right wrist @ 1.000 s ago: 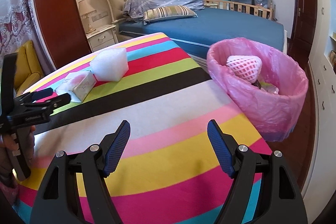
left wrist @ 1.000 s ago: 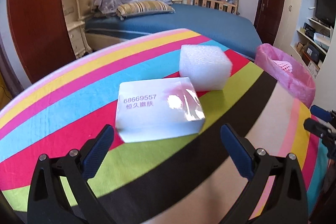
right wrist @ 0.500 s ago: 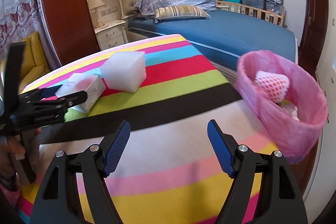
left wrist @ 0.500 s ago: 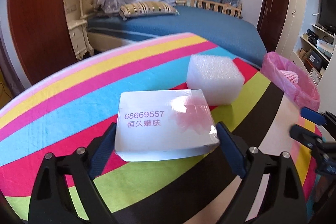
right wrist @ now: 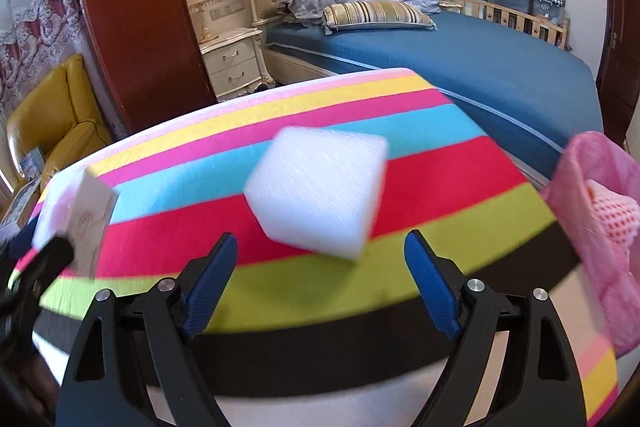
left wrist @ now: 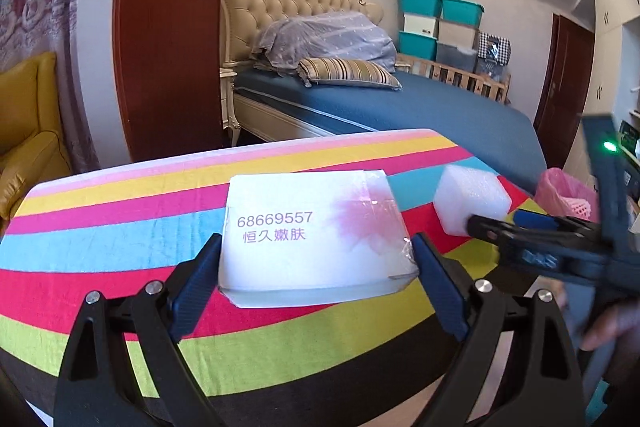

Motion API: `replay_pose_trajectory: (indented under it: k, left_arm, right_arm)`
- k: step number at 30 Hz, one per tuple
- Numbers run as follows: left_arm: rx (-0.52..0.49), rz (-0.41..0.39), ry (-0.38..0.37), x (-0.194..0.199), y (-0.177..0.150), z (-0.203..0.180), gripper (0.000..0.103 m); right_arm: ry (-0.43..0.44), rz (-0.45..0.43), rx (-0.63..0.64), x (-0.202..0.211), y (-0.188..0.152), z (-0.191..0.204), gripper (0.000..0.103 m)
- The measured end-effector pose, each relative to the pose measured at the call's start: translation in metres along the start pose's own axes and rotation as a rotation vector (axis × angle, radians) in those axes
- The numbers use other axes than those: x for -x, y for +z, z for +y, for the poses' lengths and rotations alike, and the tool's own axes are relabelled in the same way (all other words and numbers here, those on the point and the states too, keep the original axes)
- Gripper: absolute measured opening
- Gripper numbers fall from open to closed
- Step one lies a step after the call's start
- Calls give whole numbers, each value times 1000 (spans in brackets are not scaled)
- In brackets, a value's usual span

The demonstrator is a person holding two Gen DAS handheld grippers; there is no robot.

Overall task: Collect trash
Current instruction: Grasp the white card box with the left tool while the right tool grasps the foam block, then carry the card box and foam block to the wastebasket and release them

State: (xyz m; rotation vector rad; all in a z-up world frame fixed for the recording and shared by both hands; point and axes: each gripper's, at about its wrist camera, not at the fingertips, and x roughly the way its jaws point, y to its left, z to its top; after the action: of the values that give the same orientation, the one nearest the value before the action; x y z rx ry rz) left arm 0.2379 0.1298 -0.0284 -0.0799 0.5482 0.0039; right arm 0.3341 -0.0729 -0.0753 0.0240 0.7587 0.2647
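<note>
Both hands have moved in: the left gripper (left wrist: 316, 279) now pinches the white printed box (left wrist: 312, 235), lifted off the striped tablecloth (left wrist: 100, 247), while the right gripper (right wrist: 320, 283), jaws just widening, nears the foam block (right wrist: 320, 187), both bound for the pink-lined bin (right wrist: 600, 227).

A table covered with a cloth of broad stripes in pink, yellow, magenta, light blue, red, lime green, black and white (left wrist: 120, 247) carries the things, its rounded far edge facing the blue bed. On the red and blue stripes is a white rectangular carton wrapped in clear film, printed with purple digits and characters and a pink blotch (left wrist: 312, 239); whether its underside rests on the cloth or is raised off it cannot be told. A white cube-shaped block of foam (right wrist: 320, 187) lies to its right on the red and green stripes, apart from the carton.
</note>
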Motion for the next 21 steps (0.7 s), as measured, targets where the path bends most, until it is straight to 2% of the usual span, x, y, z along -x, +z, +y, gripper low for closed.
replay_pose_trajectory:
  k: [7, 9, 10, 11, 15, 21]
  left_arm:
    - [-9, -24, -22, 5, 1, -3, 89]
    - [-6, -22, -27, 5, 1, -2, 89]
    - [-1, -18, -29, 4, 1, -2, 89]
    - [1, -16, -30, 4, 1, -1, 89]
    - [5, -19, -32, 5, 1, 1, 89]
    - [-17, -26, -24, 8, 0, -3, 89]
  right_arm:
    - [-71, 33, 3, -24, 16, 8, 81]
    - [-74, 30, 6, -23, 16, 6, 72]
    - [-79, 26, 13, -21, 14, 6, 66]
    - [-82, 17, 23, -17, 13, 5, 65]
    - [-81, -11, 63, 5, -2, 2, 64]
    - [-56, -4, 39, 34, -31, -13, 64]
